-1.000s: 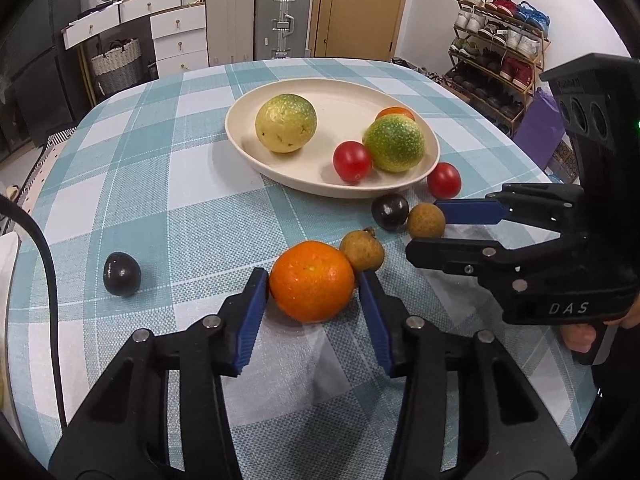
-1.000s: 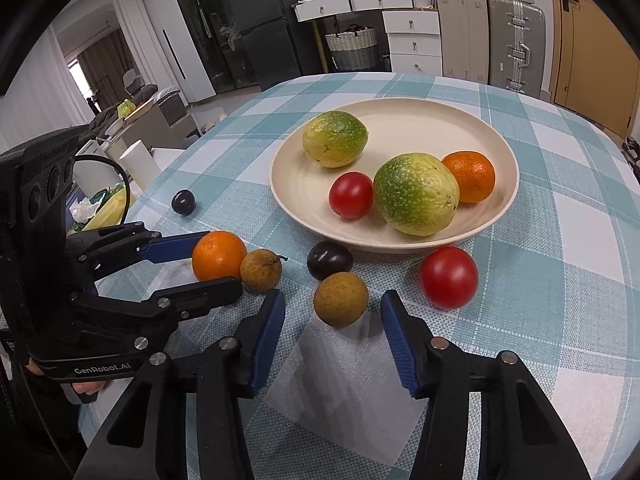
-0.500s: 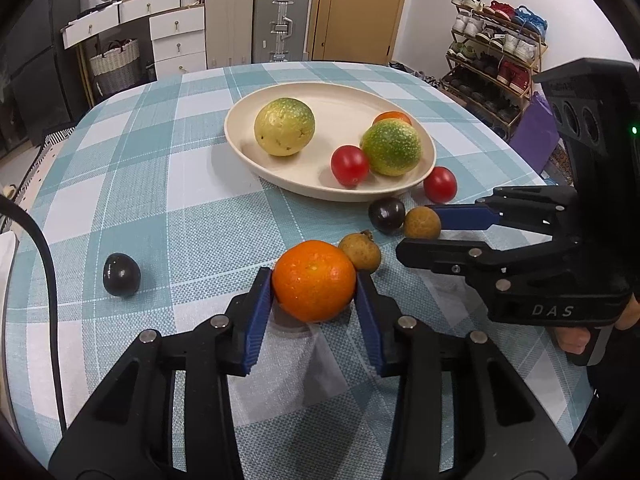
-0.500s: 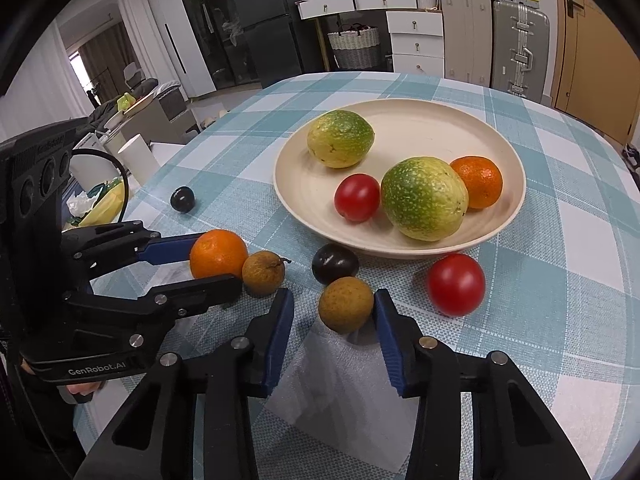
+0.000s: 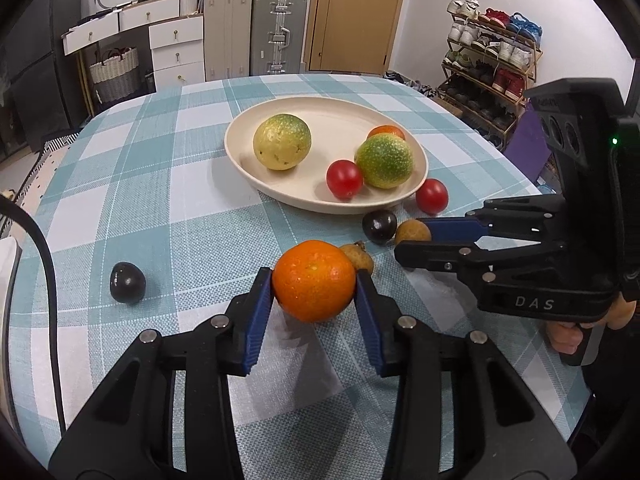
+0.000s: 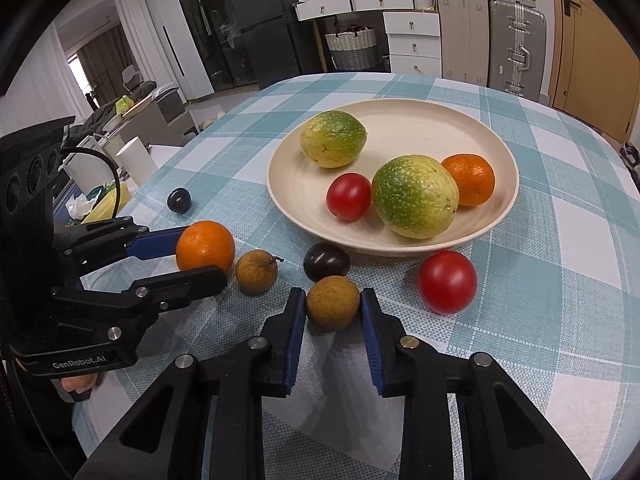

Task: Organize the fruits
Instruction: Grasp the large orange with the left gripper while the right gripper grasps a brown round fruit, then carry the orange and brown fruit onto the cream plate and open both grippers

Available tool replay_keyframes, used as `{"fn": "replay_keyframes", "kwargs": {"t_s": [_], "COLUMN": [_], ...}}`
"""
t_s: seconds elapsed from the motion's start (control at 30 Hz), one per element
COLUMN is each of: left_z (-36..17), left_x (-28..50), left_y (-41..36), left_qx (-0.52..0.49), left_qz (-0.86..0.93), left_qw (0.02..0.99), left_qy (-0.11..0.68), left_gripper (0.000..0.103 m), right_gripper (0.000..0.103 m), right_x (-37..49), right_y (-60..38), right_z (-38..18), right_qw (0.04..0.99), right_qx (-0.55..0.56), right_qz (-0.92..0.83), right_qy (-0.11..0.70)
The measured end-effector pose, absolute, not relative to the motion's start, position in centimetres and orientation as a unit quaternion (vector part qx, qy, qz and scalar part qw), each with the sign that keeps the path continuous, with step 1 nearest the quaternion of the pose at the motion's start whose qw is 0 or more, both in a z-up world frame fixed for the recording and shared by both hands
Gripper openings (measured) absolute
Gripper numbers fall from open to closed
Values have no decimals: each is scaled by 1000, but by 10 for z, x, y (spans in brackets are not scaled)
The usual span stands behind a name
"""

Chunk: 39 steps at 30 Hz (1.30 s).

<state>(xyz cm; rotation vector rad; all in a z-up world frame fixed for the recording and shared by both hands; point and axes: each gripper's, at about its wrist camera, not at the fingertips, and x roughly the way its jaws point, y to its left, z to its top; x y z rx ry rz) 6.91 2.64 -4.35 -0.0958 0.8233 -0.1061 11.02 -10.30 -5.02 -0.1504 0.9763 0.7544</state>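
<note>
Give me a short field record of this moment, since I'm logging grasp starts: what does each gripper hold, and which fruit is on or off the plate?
left gripper: shut on orange
right gripper: fingers just closed on brown fruit
on plate: two green-yellow fruits, tomato, second orange
loose on tablecloth: red tomato, dark plum, second brown fruit, far plum

A teal-and-white checked cloth covers the surface. On it sit a cream plate, green-yellow speckled fruits, red tomatoes, a bright orange, brown longans and near-black plums. The black tongs have blue pads.
</note>
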Motion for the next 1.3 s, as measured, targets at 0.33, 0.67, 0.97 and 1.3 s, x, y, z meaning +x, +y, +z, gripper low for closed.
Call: {"fn": "replay_keyframes", "kwargs": {"t_s": [0.33,0.67,0.97,1.3], "left_z": [-28,-10,3,9], "left_x": [63,67,75,87], "left_y": [31,30,34,36], "left_qx": [-56,-65,-71,-70], "left_qz": [-47,-42,-35,-31], "left_qw": [925,935,941,941], "left_qy": [374,347,329,329], "left_gripper": [38,38,38,38], "right_gripper": [28,28,28,28], "right_x": [105,104,110,126], "right_y": [-112,-133,-141,-145], "right_z": [-42,-14,7,22], "right_qw": [821,841,856,865], "right_qx": [-63,-43,-31,-20], "right_qz": [352,346,341,332], "right_qy": [446,413,388,376]}}
